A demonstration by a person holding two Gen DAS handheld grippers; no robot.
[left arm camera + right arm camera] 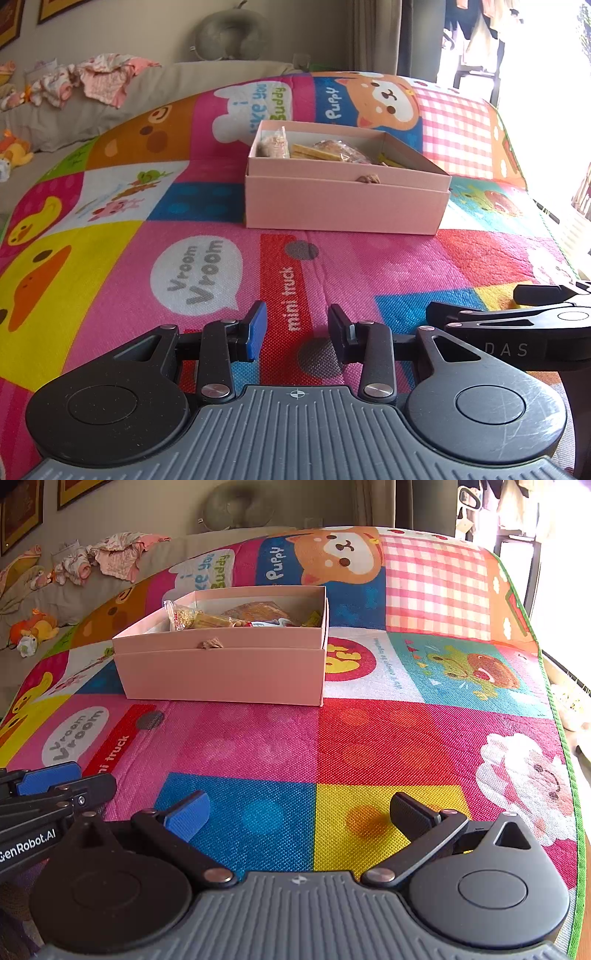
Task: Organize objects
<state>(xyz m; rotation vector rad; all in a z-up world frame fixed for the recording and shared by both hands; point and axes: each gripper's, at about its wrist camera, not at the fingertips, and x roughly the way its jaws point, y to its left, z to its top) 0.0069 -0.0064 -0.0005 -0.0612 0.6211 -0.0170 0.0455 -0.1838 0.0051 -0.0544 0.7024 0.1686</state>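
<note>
One pink cardboard box (345, 201) sits on a colourful children's play mat (207, 206), far from both grippers and slightly left of centre. Inside it lie several wrapped snack packets (184, 617); their exact count is unclear. The left gripper (295, 334) is partly open and empty. The right gripper (299, 814) is wide open and empty. The box looks light and stiff; gripping a side wall seems best. The packets look soft and crinkly.
</note>
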